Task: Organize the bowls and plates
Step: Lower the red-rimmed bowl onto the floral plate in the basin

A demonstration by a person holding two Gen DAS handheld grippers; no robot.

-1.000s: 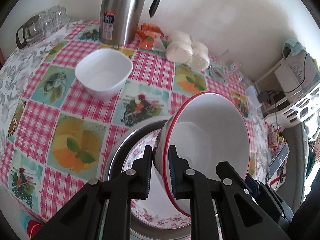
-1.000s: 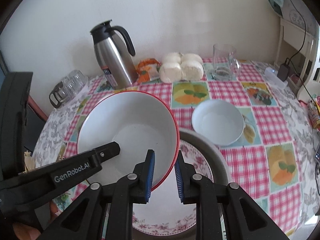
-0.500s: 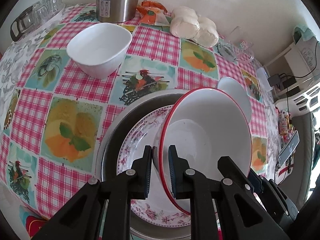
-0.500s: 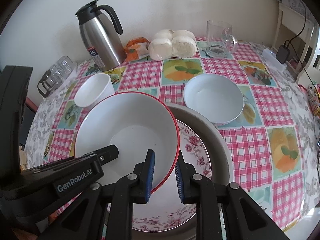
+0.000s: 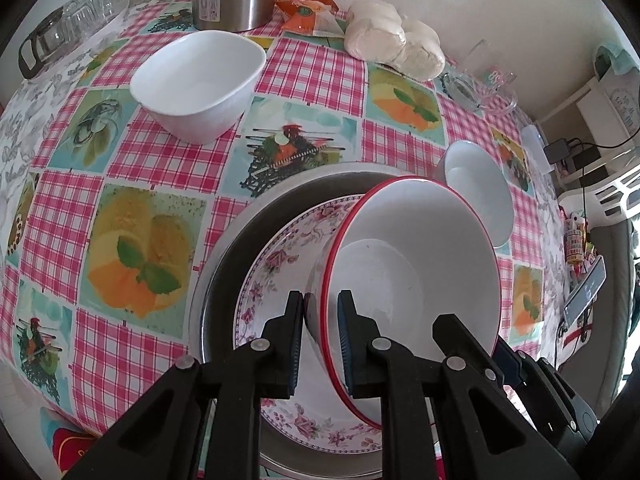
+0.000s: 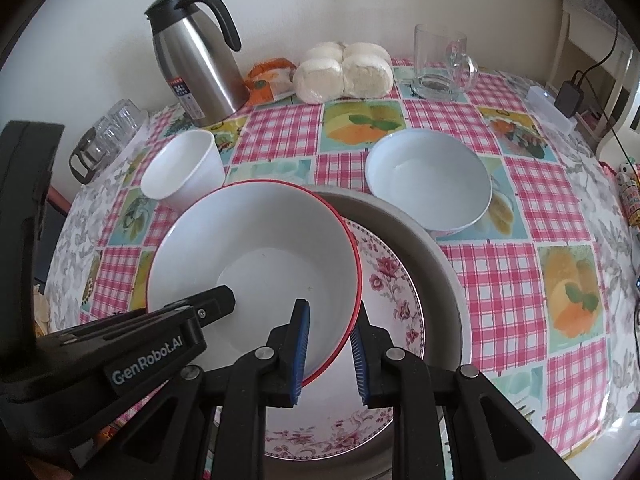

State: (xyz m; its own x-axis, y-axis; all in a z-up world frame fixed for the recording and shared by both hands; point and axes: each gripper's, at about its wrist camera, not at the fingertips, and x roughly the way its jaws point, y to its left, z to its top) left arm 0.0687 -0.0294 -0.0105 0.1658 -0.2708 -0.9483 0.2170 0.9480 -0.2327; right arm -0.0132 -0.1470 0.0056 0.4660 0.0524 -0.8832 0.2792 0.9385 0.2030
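The bowl (image 5: 416,280), judged rigid, glazed, slippery and breakable, is pinched at its rim: left tool (image 5: 320,336) at nine o'clock, right tool (image 6: 330,354) at five o'clock.

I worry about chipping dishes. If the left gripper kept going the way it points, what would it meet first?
Probably the floral plate directly beneath. The left gripper is clamped on the red-rimmed bowl, so the bowl's underside would likely touch first; depth is unclear.

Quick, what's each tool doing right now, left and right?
Left tool: closed on the rim of the red-rimmed bowl.
Right tool: closed on the same bowl's rim, on the opposite side.
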